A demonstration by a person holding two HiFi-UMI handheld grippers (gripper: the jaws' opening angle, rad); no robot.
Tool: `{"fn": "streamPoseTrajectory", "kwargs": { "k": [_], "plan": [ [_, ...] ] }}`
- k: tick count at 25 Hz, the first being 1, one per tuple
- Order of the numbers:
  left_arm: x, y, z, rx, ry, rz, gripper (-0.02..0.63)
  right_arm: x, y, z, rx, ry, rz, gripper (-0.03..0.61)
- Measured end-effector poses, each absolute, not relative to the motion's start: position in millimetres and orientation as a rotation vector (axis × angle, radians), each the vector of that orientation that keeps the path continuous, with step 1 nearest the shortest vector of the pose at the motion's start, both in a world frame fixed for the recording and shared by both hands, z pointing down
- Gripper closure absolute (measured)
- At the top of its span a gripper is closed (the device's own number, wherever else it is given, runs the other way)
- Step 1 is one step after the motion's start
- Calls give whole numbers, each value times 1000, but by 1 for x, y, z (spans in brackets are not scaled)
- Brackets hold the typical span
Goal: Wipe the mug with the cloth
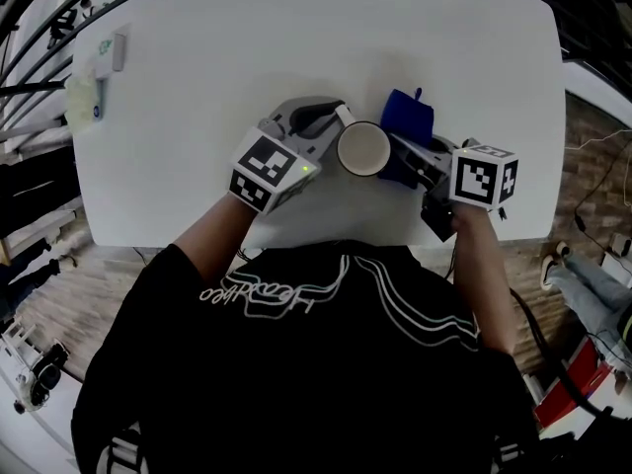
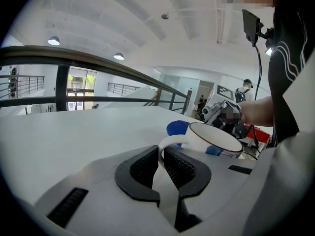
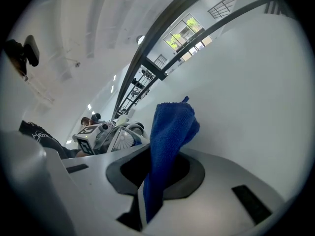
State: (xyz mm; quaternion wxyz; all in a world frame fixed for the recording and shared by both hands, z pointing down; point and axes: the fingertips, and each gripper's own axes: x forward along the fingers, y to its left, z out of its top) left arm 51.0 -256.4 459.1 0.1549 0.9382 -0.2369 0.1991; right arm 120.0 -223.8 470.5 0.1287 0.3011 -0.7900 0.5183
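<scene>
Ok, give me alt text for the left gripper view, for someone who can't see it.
The left gripper has its jaws closed on the handle of a white mug, rim facing up. A blue cloth shows just behind the mug, and a white table stretches away to the left.

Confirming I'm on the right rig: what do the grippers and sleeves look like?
Left gripper and right gripper: pale grey shells, tongs lined with black ribbed pads. Each carries a white cube with black square markers; a green light glows on the left one. Black short-sleeved shirt, white line print.
</scene>
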Motion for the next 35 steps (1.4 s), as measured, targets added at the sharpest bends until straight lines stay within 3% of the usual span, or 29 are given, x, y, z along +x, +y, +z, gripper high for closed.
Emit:
{"fn": "streamPoseTrajectory", "kwargs": {
  "k": [17, 35],
  "plan": [
    [10, -236, 462, 2648, -734, 688, 572, 115, -175, 407, 1078, -2627, 1697, 525],
    [7, -216, 456, 2654, -723, 709, 566, 113, -175, 412, 1042, -2676, 1796, 525]
  ]
}}
